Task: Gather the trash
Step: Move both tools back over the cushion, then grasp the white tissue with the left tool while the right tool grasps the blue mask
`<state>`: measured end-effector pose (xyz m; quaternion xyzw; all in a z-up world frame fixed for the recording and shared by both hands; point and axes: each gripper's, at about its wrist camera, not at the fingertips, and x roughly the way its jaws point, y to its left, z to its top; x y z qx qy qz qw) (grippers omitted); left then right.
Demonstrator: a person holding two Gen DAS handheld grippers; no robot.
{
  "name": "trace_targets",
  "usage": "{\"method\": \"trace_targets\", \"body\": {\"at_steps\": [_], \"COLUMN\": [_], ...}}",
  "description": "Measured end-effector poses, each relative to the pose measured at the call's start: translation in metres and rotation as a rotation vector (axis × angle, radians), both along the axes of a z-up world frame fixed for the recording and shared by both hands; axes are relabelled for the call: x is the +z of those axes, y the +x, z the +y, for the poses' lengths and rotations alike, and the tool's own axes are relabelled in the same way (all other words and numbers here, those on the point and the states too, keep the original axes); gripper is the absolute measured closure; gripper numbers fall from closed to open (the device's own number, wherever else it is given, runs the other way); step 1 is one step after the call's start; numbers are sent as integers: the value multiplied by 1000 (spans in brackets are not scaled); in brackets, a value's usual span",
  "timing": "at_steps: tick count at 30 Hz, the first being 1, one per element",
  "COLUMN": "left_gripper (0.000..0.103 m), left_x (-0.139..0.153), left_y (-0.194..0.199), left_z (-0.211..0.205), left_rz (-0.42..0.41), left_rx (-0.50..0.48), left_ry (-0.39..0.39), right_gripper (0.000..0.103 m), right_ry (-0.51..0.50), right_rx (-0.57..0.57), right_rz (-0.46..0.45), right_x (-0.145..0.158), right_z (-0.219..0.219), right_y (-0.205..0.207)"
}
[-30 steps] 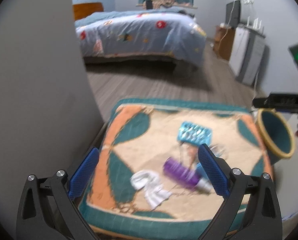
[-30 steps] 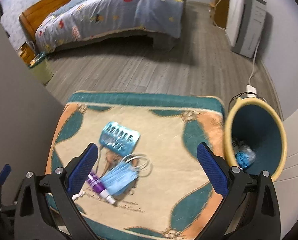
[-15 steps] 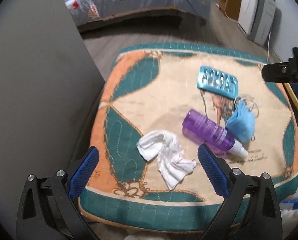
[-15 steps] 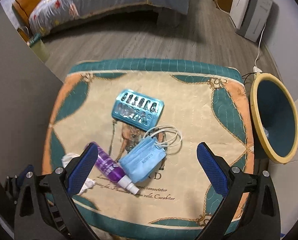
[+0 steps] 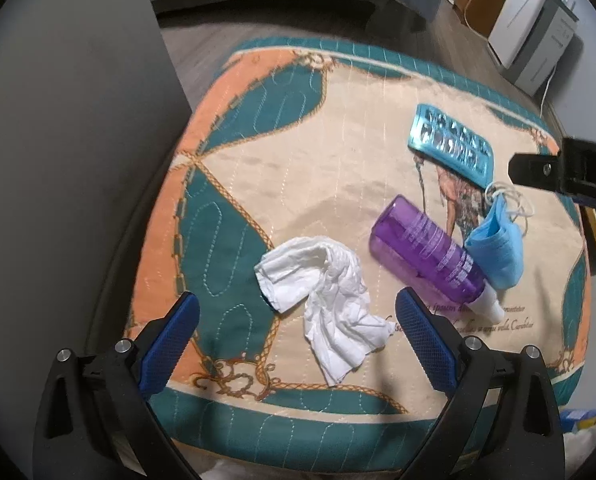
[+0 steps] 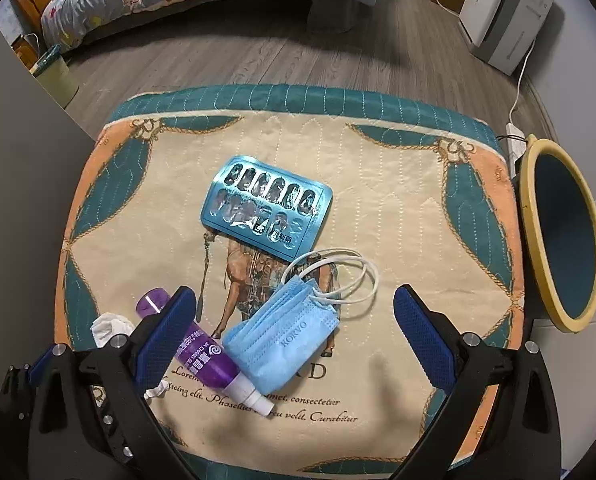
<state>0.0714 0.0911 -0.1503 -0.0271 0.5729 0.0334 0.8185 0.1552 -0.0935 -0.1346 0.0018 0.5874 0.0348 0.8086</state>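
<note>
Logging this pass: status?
Left gripper open over the tissue. Right gripper open over the mask. Bottle touching mask; bin off the cushion's right edge.

One tissue (image 5: 322, 280), one purple bottle (image 5: 426, 256), one mask (image 6: 285, 340), one blister pack (image 6: 265, 212), one bin (image 6: 558, 236)

Quilted cushion (image 6: 378, 152), on it blister pack (image 6: 266, 211), blue mask (image 6: 281, 344), purple bottle (image 5: 430, 256), crumpled tissue (image 5: 322, 292)
</note>
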Motion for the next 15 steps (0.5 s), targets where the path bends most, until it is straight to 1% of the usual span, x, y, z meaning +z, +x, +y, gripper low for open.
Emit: {"method": "trace_targets", "body": {"at_steps": [3,9,10,11,12,15], "left_gripper": [5,9,12,19,23,25], "left_x": [-7,-18,-20,-23,-25,-27], "left_y": [4,11,12,15,16,18], "left_z": [-2,-1,-1,-2,-2,0], "left_rz": [18,47,53,61,74,80], "left_rx": [-5,7,6,5,2,4], "left_ry": [-1,-42,-47,-50,-55,-58], "right_gripper": [6,6,6,6,6,6], "right_ry": [5,6,6,5,5,10], "right_rx": [-3,-8,-12,-17,-22,-39], "right_rz": [20,55,63,70,81,99], "right_x": [-7,-19,-21,-23,-26,-31], "right_z": [2,5,5,5,5,3], "right_y": [3,7,8,9,10,11]}}
